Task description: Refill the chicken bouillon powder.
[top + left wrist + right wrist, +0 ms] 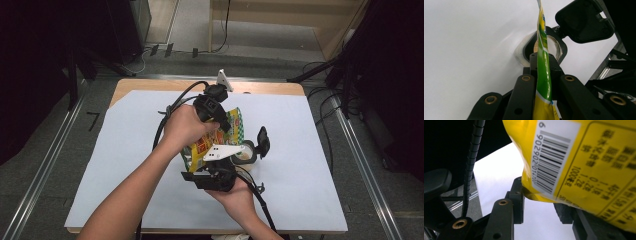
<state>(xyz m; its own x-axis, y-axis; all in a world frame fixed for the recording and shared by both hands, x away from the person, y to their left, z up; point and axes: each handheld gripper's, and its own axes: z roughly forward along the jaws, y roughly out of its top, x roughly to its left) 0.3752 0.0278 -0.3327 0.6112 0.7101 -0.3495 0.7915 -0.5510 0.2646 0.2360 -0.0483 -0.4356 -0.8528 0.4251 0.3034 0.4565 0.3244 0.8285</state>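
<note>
At the middle of the table (pixel 300 150), a yellow-and-green bag (pixel 231 131) hangs tilted above an open jar (pixel 246 154), whose black hinged lid (pixel 263 141) stands up at its 3 o'clock side. The left gripper (pixel 542 67) has its jaws together, clamped on the bag's thin top edge, and in its own view the jar mouth sits directly beyond that edge, with something tan inside. The right gripper (pixel 540 202) comes in from 6 o'clock; its jaws stand partly apart around the bag's lower corner beside the barcode, and whether both pads actually press on it I cannot tell. The work looks like tipping the bag's contents into the jar. The main risk, as I judge it, is a spill: the jar mouth is narrow next to the bag, so a mouth that drifts toward 9 o'clock would scatter contents over the white sheet. The glossy film could also slip from the narrow left pinch, dropping the bag onto the jar and knocking it or its lid.
</note>
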